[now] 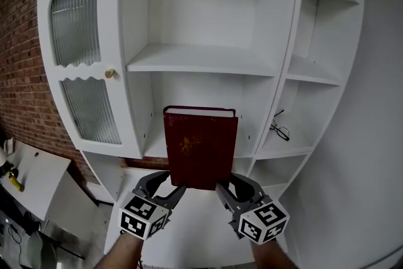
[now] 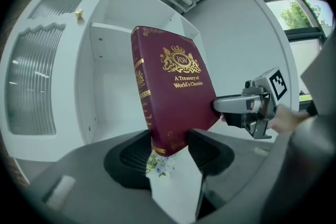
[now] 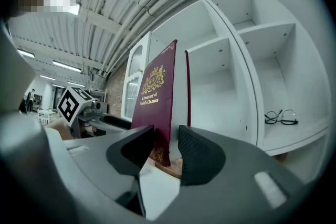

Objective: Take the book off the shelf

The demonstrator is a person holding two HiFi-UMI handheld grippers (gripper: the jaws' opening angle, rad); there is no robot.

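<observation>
A dark red hardcover book (image 1: 200,148) with gold lettering stands upright in the air in front of the white shelf unit (image 1: 200,60), clear of its boards. My left gripper (image 1: 176,186) is shut on the book's lower left corner, by the spine (image 2: 140,86). My right gripper (image 1: 222,188) is shut on the lower right corner. In the left gripper view the book (image 2: 176,92) rises from between the jaws, and the right gripper (image 2: 247,107) shows behind it. In the right gripper view the book (image 3: 156,94) stands edge-on between the jaws, with the left gripper (image 3: 79,107) beyond.
A pair of eyeglasses (image 1: 279,130) lies on a right-hand shelf, also in the right gripper view as eyeglasses (image 3: 281,117). The cabinet's ribbed glass door (image 1: 85,66) with a gold knob (image 1: 109,74) is on the left. A brick wall (image 1: 19,72) is behind.
</observation>
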